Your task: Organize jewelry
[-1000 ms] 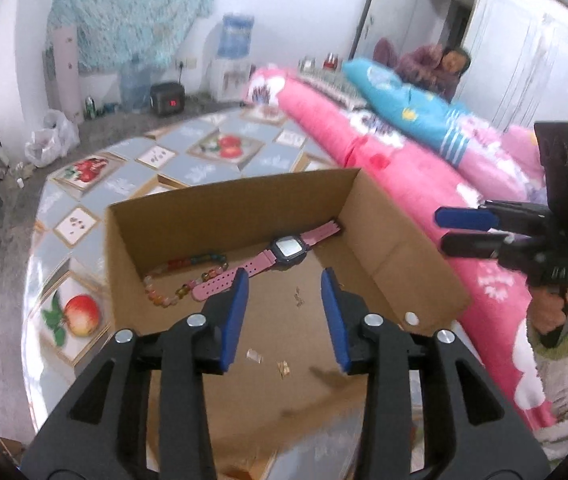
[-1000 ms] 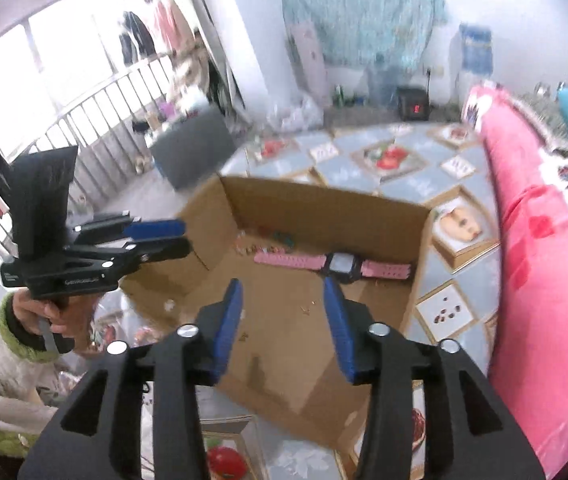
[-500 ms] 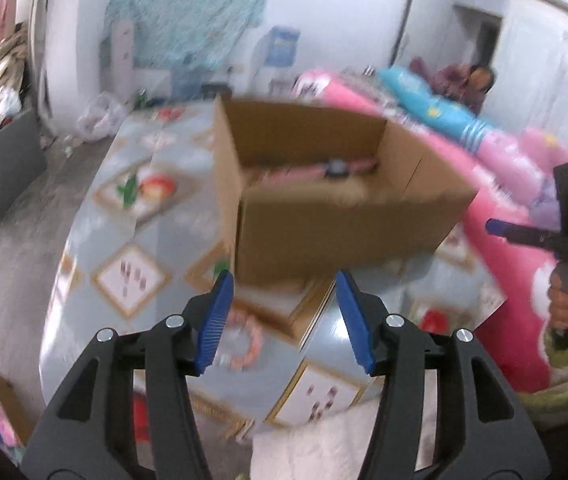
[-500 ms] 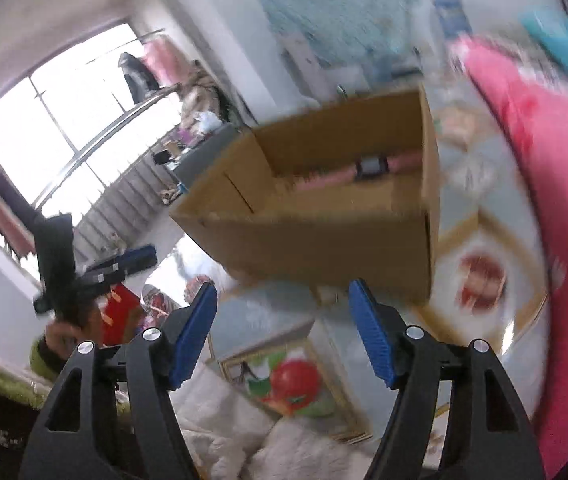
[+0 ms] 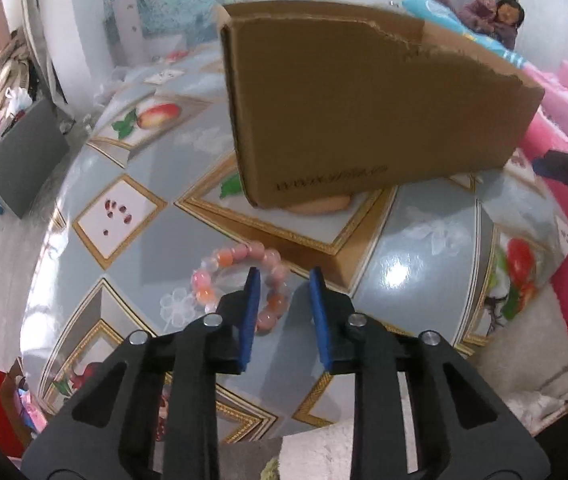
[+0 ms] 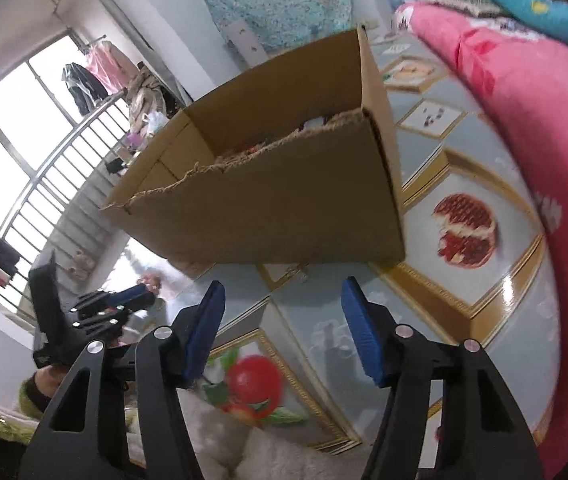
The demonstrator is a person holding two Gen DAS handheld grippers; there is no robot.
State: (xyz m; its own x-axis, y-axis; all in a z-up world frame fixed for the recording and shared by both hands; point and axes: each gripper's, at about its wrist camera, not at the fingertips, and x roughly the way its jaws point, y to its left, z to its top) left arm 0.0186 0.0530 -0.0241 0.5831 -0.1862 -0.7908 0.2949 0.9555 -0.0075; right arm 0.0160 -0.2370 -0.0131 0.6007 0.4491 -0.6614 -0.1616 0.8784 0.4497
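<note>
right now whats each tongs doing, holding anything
left tongs: open, just been closing, one side of the pink bead bracelet between the pads, not gripped.
right tongs: open, just been closing, nothing between them.

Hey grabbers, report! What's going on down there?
Left gripper closing over bead bracelet, not gripping yet. Right gripper empty. Cardboard box just behind; nothing blocking.

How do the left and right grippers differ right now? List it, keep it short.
The left gripper has its jaws narrow; the right gripper has its jaws much wider. The left gripper straddles one side of the pink bead bracelet without pinching it; the right gripper has only bare table between its fingers. Shared: blue pads, both angled down in front of the cardboard box, and both sets of jaws have just been closing.
</note>
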